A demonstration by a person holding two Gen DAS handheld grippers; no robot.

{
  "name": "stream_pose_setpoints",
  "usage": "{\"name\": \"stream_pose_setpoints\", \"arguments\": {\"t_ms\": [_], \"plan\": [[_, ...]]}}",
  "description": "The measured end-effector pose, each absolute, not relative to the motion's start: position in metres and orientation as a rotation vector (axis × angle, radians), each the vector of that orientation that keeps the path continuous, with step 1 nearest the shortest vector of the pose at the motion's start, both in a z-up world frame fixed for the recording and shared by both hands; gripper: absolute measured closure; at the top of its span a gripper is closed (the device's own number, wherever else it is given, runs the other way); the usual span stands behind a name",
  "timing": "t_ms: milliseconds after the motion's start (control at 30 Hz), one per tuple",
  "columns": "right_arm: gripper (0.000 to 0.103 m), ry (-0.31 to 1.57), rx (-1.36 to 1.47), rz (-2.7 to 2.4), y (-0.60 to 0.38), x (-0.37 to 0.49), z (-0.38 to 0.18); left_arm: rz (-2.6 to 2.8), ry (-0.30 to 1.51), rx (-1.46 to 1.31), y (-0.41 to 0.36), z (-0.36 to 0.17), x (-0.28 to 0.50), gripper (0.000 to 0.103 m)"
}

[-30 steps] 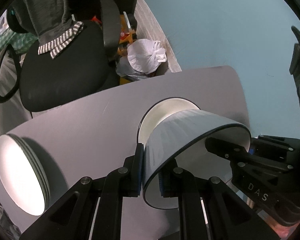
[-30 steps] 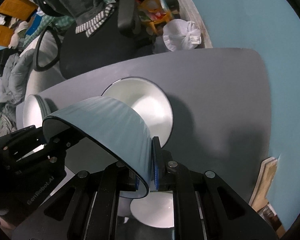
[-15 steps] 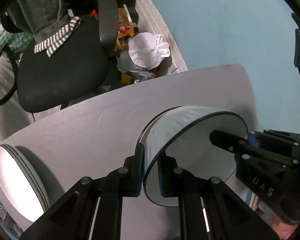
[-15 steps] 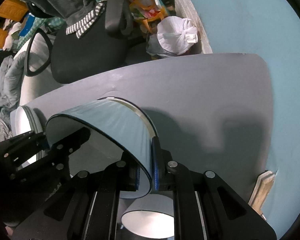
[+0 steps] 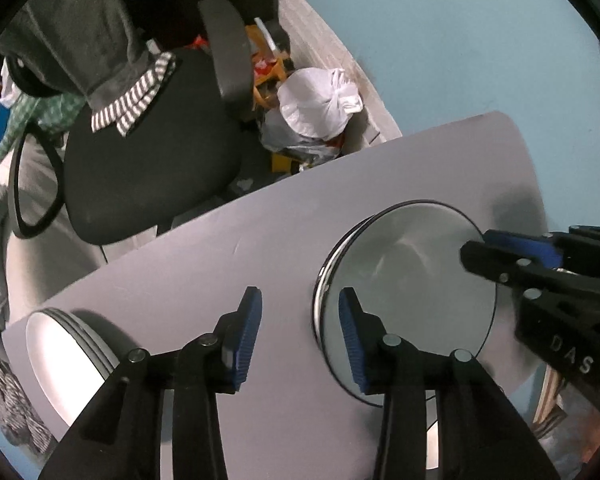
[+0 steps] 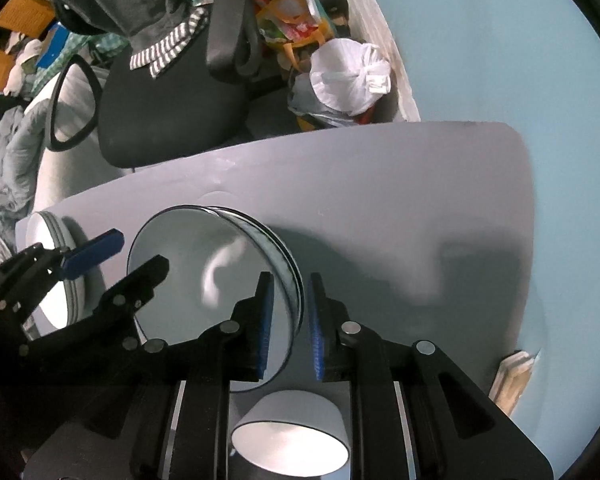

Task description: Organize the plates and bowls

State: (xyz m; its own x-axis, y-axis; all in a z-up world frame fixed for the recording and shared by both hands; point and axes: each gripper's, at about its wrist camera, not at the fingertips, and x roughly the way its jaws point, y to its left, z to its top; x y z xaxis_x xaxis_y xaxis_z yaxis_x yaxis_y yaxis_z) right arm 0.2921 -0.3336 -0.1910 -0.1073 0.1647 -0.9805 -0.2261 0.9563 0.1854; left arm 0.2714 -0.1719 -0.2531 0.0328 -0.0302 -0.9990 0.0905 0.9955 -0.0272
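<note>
Your left gripper [image 5: 300, 332] gapes wide at the nested bowls [image 5: 412, 280] on the gray table [image 5: 220, 256]. Your right gripper [image 6: 290, 320], jaws parted, straddles their rim without gripping

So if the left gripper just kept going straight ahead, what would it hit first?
Probably only bare grey table. The open left gripper has the nested bowl just beside its right-hand finger, which might graze the rim; depth is unclear.

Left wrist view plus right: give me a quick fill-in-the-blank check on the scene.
The left gripper is ____, holding nothing. The big bowl sits nested in another ____ on the table. The plate stack lies to the big bowl's ____ in the left wrist view.
Missing: open; bowl; left.
</note>
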Motion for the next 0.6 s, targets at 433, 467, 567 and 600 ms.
{"name": "stream_pose_setpoints", "arguments": {"t_ms": [433,467,567,600], "plan": [[0.050,1.505,-0.100,0.270,-0.333,0.272,-0.153,-0.067,1.436,0.009,-0.158,-0.220,0.252,0.043],[0.050,1.492,-0.100,0.268,-0.333,0.270,-0.148,-0.067,1.425,0.005,-0.157,-0.215,0.249,0.043],[0.047,1.456,-0.104,0.257,-0.333,0.262,-0.136,-0.078,1.391,-0.015,-0.155,-0.198,0.241,0.042],[0.047,1.447,-0.104,0.254,-0.333,0.261,-0.133,-0.081,1.373,-0.017,-0.155,-0.191,0.238,0.040]]}}
